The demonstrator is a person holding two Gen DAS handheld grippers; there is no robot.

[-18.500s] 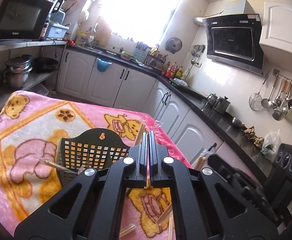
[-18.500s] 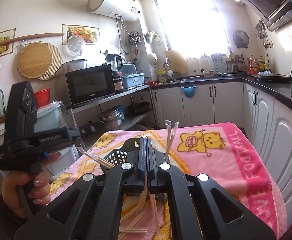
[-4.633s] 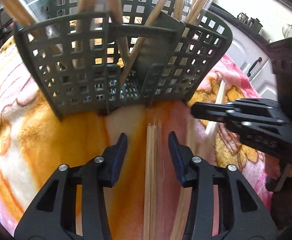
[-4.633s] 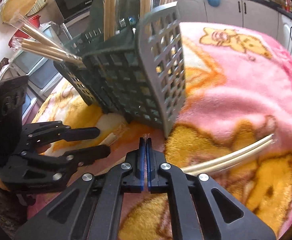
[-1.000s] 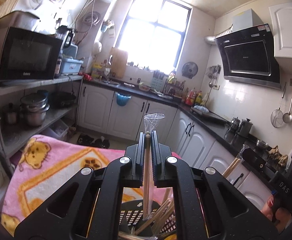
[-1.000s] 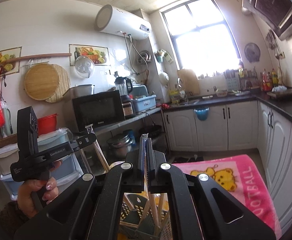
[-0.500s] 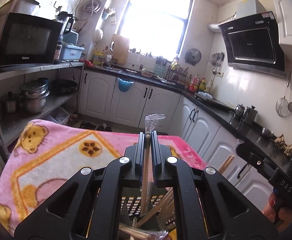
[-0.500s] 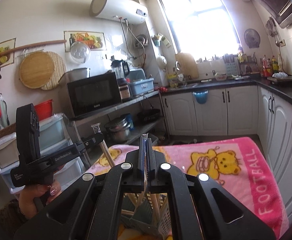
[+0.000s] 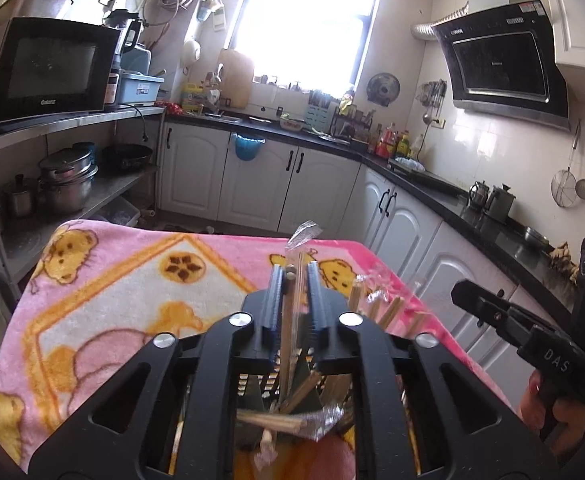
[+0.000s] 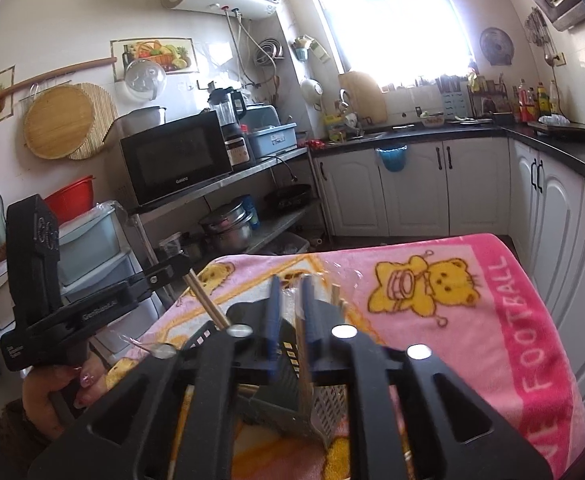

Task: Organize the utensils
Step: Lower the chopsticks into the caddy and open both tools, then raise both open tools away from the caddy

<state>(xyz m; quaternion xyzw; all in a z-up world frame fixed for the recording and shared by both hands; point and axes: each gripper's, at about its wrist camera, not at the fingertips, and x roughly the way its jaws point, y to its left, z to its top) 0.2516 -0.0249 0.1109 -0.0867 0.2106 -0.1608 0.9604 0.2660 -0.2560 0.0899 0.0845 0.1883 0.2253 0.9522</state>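
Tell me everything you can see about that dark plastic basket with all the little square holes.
The basket is a dark grey-green plastic holder with walls of small square holes. It stands on the pink bear-print blanket, largely hidden behind the two hand-held grippers held above it. A solid inner wall seems to divide it into compartments. Wooden chopsticks, some in clear wrappers, stick out of it, leaning at mixed angles. Its base is out of sight.

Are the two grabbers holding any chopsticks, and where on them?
No firm hold: both jaws are opening. Wrapped chopsticks stand between the left gripper's jaws, near their tops; another pair between the right gripper's.
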